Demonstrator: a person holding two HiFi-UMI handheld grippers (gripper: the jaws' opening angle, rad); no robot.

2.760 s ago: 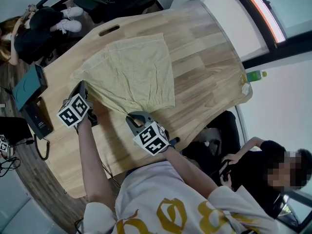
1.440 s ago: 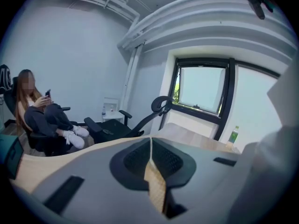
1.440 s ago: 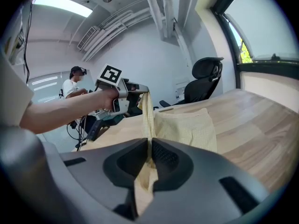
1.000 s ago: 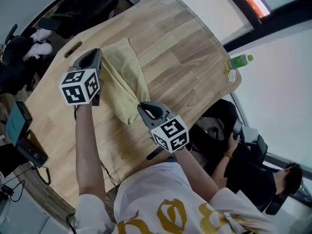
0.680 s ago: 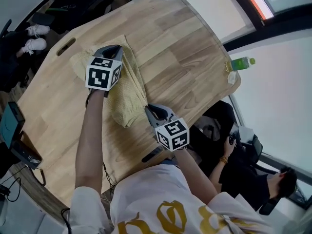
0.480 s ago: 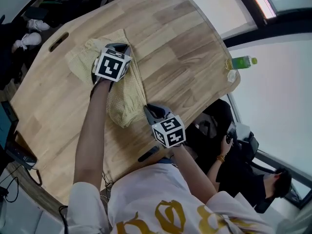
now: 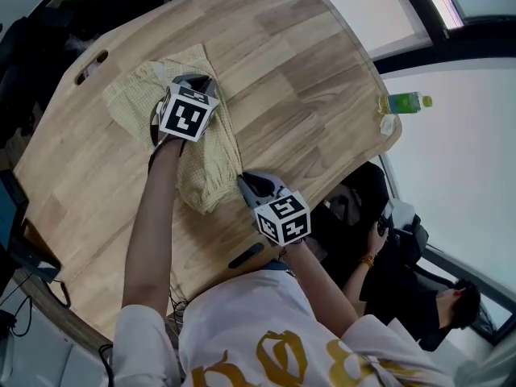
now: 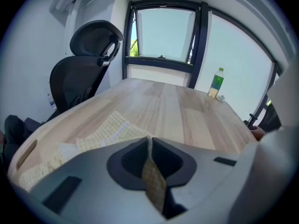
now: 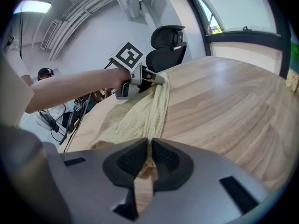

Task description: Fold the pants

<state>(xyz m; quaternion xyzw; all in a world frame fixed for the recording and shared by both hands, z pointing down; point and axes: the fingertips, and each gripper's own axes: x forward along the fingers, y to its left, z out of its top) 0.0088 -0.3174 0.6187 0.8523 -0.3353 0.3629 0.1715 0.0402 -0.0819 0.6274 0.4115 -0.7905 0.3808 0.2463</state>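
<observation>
Head view: the pants (image 7: 205, 156) lie doubled into a narrow band on the left half of the bench (image 7: 314, 63), one end close to the near edge. The left gripper (image 7: 196, 81) sits low at the band's far end, the right gripper (image 7: 247, 182) at its near end. I judge that one fold is laid down. Letting go, smoothing and probably a crosswise fold are left to do. The only container is a bottle (image 7: 405, 102) at the bench's right corner, well apart from the pants. What it holds is too small to tell.

Left gripper view: the jaws are pressed together on a thin edge of the cloth, and the rest of the pants (image 8: 105, 132) lies on the bench (image 8: 187, 115) just ahead. The bottle (image 8: 216, 82) stands upright at the far edge.

Right gripper view: these jaws are likewise clamped on a pinch of the pants (image 9: 147, 106). From there the pants run in a band over the bench (image 9: 233, 106) to the left gripper (image 9: 156, 78).
</observation>
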